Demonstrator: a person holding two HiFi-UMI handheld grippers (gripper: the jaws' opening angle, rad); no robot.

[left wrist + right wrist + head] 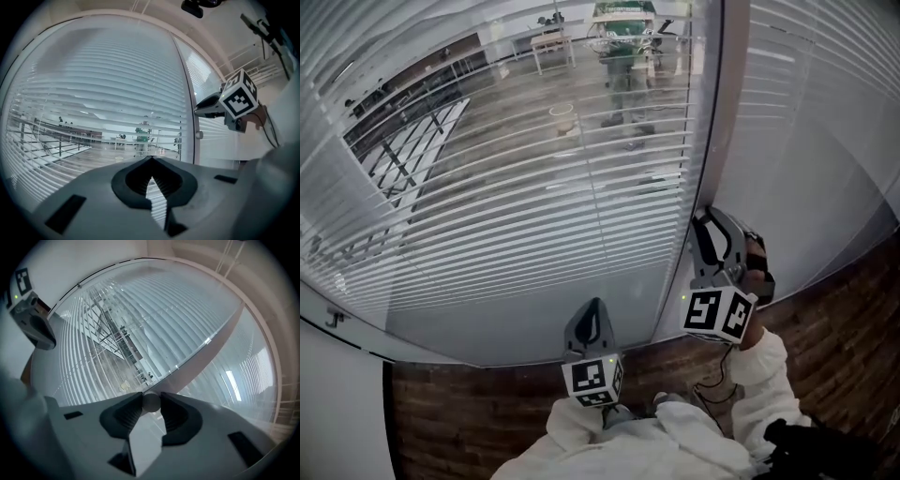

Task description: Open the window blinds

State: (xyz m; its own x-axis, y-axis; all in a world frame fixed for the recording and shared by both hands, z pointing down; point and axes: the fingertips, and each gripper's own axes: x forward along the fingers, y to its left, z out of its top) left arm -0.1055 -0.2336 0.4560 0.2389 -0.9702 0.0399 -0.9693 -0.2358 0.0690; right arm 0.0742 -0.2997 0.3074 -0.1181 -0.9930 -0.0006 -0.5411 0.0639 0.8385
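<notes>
A: Right gripper (151,398)?
B: Clamped on the round knob (199,135), on the frame (727,112) beside the lowered blinds (534,169).
A: Left gripper (151,160)?
B: Closed, empty, facing the blinds.

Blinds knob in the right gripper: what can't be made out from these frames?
- Right gripper view: knob base and sides covered by the fingers.
- Head view: knob hidden behind the right gripper; blinds top cut off by the upper edge.
- Left gripper view: contact with the knob too small and dark to read.
</notes>
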